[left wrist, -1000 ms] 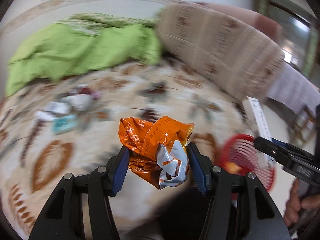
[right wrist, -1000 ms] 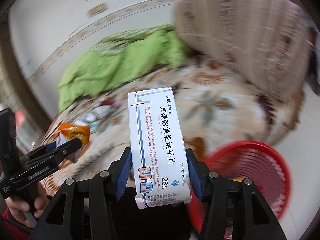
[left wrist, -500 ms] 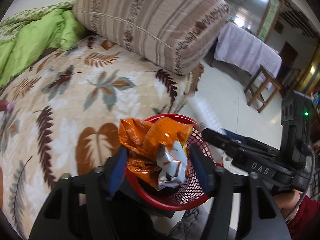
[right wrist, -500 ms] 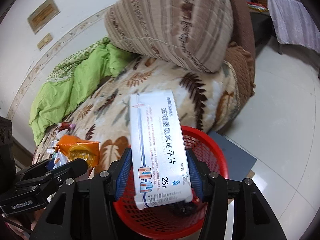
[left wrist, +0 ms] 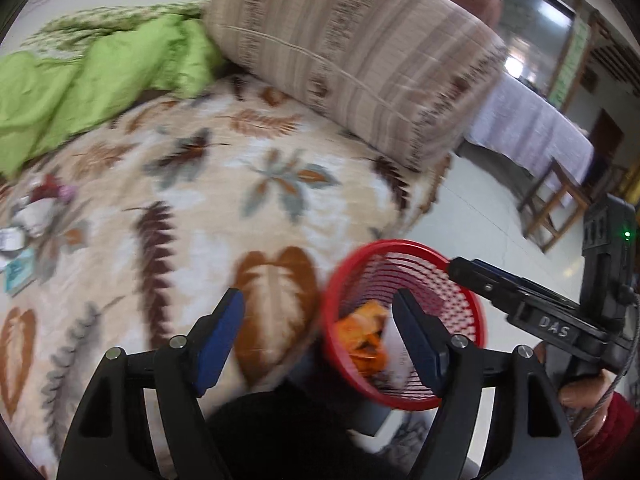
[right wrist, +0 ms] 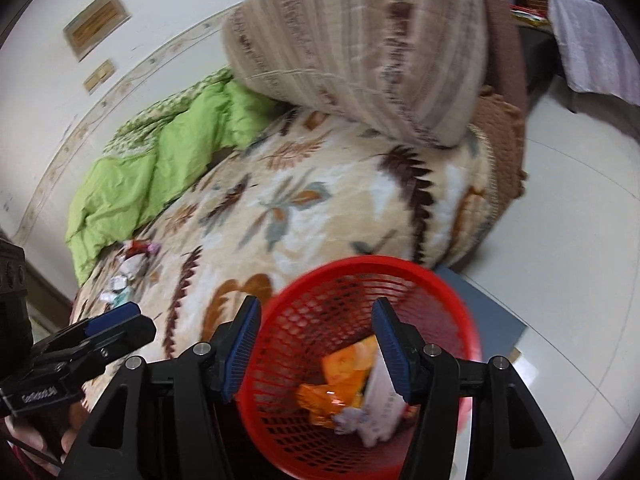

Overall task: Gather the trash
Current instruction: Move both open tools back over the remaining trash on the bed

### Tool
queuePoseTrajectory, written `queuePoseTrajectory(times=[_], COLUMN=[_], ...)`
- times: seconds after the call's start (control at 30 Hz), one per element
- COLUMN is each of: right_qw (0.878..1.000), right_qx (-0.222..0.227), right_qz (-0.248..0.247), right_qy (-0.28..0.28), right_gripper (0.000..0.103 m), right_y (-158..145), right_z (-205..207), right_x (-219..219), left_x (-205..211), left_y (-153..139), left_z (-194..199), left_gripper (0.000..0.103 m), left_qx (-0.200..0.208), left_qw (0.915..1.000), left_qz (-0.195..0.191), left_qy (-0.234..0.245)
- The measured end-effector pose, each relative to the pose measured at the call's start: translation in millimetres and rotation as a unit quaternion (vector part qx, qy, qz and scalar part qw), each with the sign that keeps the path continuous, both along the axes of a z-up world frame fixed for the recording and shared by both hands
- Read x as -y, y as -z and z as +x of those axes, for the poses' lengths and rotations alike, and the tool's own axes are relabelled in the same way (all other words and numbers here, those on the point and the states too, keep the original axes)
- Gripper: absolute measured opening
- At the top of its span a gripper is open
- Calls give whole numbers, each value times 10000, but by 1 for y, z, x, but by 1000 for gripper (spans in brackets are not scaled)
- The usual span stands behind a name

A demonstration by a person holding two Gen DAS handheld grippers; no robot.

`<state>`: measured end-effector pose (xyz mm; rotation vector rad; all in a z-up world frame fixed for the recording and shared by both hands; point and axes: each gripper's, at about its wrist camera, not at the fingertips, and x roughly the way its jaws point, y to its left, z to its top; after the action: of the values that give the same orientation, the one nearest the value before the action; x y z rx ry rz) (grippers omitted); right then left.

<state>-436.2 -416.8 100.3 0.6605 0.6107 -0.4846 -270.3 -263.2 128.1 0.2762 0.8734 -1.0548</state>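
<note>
An orange wrapper (right wrist: 340, 384) and a white carton (right wrist: 380, 404) are seen lying in the red basket (right wrist: 320, 276) beside the bed (right wrist: 320, 208), so that part of the collecting appears done. Both the left tongs (left wrist: 318, 334) and right tongs (right wrist: 316, 340) are spread and opening, with nothing pinched. More litter (left wrist: 28, 232) is left on the bed's far side, well apart from the basket.

Red mesh basket (right wrist: 360, 280) stands on the floor, touching the bed's edge. Inside it: crumpled orange wrapper (right wrist: 340, 384) with silver lining, lying against the bottom; white medicine box (right wrist: 384, 400) just beside the wrapper, tilted against the basket wall. More scraps (right wrist: 124, 276), red, white and teal, lie on the bed, well apart from the basket.
</note>
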Motion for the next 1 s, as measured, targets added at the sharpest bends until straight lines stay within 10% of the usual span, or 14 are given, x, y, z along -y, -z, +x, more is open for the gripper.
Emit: queuePoseTrajectory(times=[0.33,0.63,1.0], right_qw=[9914,9721,9689], right_qx=[64,-42,-126], right_qz=[-50,122,490], right_qy=[-1306,-2340,-2423], right_gripper=[61,61,61], right_y=[-15,-12,19], right_z=[96,193,294], right_x=[-62,-124,-158], left_x=[-106,-207,-206], left_y=[1,17,66], left_z=[86,184,321], left_gripper=[75,75,75], left_qx=[-21,102,-333], left_qw=[9901,9607,9531], left_qz=[-88,51,121], left_qy=[-1403,-2774,-3005])
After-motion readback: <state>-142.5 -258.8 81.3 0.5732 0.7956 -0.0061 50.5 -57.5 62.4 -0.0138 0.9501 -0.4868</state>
